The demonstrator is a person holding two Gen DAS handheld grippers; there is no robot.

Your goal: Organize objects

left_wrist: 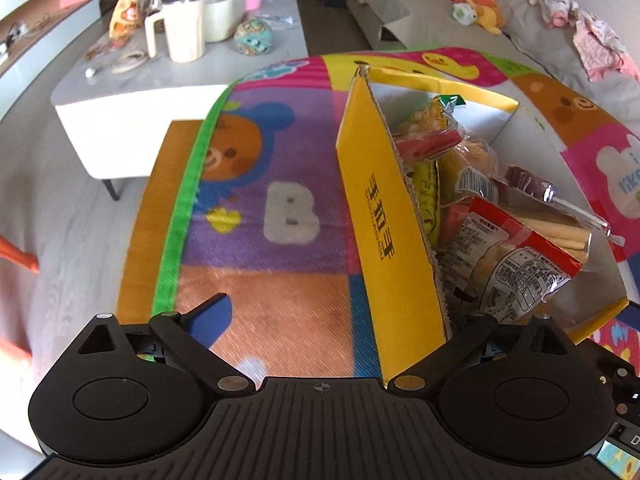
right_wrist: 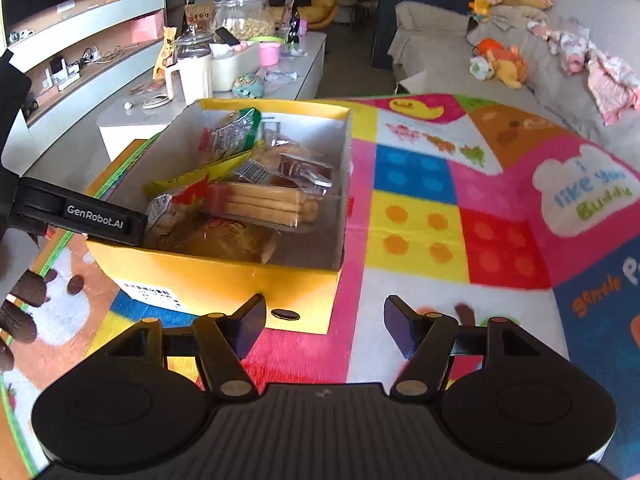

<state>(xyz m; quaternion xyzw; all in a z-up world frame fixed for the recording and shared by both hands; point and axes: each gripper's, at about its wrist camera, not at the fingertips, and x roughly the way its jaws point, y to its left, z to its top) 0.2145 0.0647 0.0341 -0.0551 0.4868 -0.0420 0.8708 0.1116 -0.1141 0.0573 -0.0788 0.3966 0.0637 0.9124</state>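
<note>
A yellow cardboard box (left_wrist: 380,208) stands on the colourful play mat (left_wrist: 260,280), filled with several snack packets (left_wrist: 512,264). My left gripper (left_wrist: 348,308) is open wide and straddles the box's left wall: the left finger (left_wrist: 212,316) is outside over the mat, and the right one is inside, hidden among the packets. In the right wrist view the same box (right_wrist: 224,280) holds a pack of biscuit sticks (right_wrist: 260,204), and the left gripper (right_wrist: 80,216) reaches over its left rim. My right gripper (right_wrist: 326,330) is open and empty, low over the mat, just short of the box's near right corner.
A white coffee table (left_wrist: 120,100) behind the mat carries a cream mug (left_wrist: 180,28), glass jars (right_wrist: 244,16) and small items. A grey sofa (right_wrist: 460,60) with soft toys and clothes runs along the right. A gloved hand (right_wrist: 20,308) shows at the left edge.
</note>
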